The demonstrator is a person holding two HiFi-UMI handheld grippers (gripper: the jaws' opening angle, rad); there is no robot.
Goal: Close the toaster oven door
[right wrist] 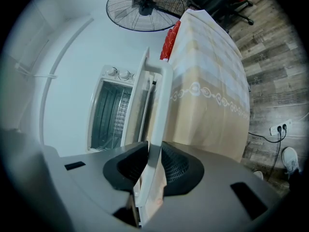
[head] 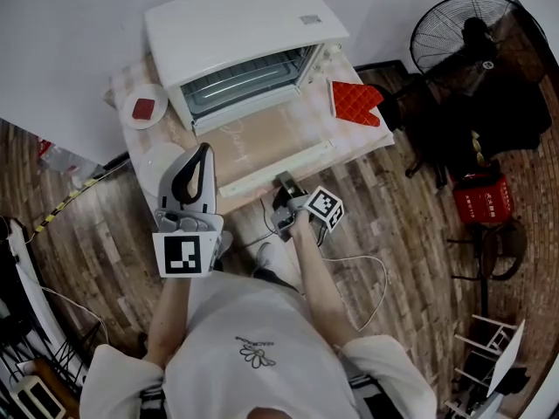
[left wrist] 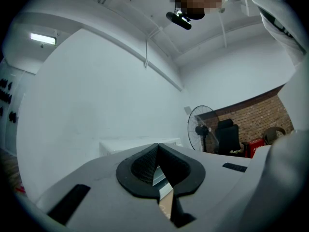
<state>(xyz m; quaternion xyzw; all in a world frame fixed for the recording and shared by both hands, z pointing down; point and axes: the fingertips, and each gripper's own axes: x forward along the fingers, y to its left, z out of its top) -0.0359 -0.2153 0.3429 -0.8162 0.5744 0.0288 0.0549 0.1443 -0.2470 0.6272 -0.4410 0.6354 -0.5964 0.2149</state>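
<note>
A white toaster oven (head: 240,29) stands on a cloth-covered table (head: 371,140). Its door (head: 262,142) hangs fully open, lying flat toward me, with the pale handle bar (head: 262,175) along the front edge. My right gripper (head: 286,188) is shut on that handle near its right end. In the right gripper view the handle (right wrist: 161,95) runs between the black pads (right wrist: 181,166), with the oven cavity and rack (right wrist: 108,115) beyond. My left gripper (head: 197,175) hovers over the table's front left, jaws shut on nothing. In its own view the left gripper (left wrist: 158,151) points toward the wall.
A red oven mitt (head: 354,103) lies right of the oven. A plate with a red item (head: 144,107) and an empty white plate (head: 162,158) sit left. A floor fan (head: 463,33), a dark chair and a red container (head: 482,201) stand right. Cables cross the wooden floor.
</note>
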